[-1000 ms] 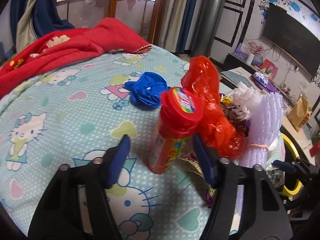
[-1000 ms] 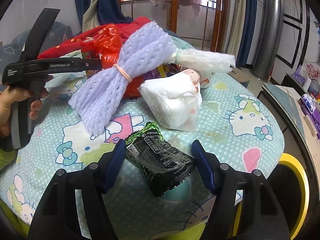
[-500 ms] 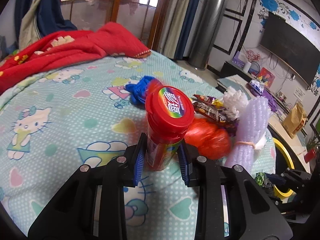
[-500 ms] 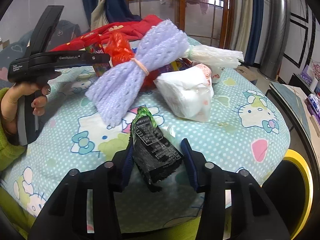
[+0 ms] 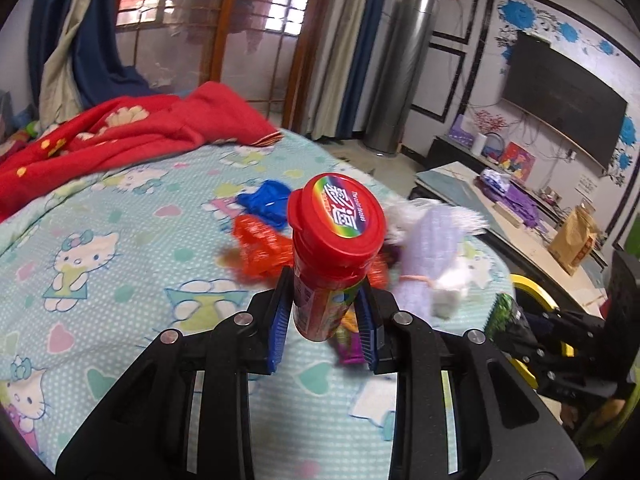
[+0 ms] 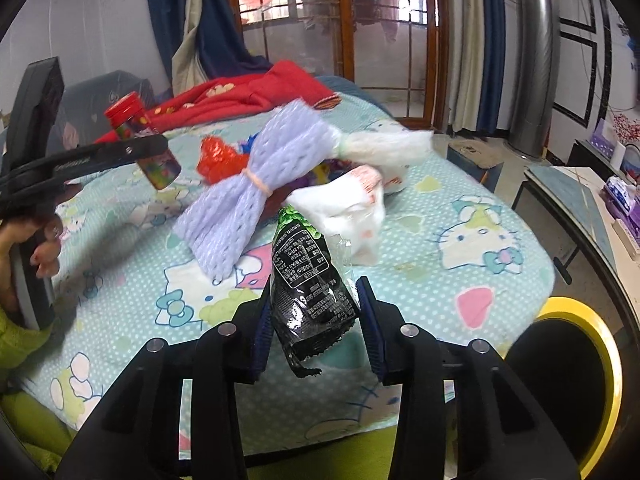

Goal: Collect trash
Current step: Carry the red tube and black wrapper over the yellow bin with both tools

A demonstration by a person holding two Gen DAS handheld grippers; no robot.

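Note:
My left gripper (image 5: 322, 312) is shut on a red candy tube (image 5: 332, 248) with a rainbow lid and holds it above the bed; the tube also shows in the right wrist view (image 6: 140, 136). My right gripper (image 6: 316, 320) is shut on a black and green snack wrapper (image 6: 308, 280), lifted off the bed; the wrapper shows at the right of the left wrist view (image 5: 506, 316). On the Hello Kitty sheet (image 6: 440, 216) lie a lilac foam net bundle (image 6: 248, 188), a red plastic bag (image 6: 218, 158), a white plastic bag (image 6: 348, 208) and a blue bag (image 5: 266, 202).
A bin with a yellow rim and black liner (image 6: 568, 360) stands by the bed's right edge. A red blanket (image 5: 120, 136) lies at the far side of the bed. A low table (image 5: 520, 216) with clutter stands beyond the bed.
Both grippers closed on their items and lifted them: the left raised the candy tube, the right raised the snack wrapper off the sheet.

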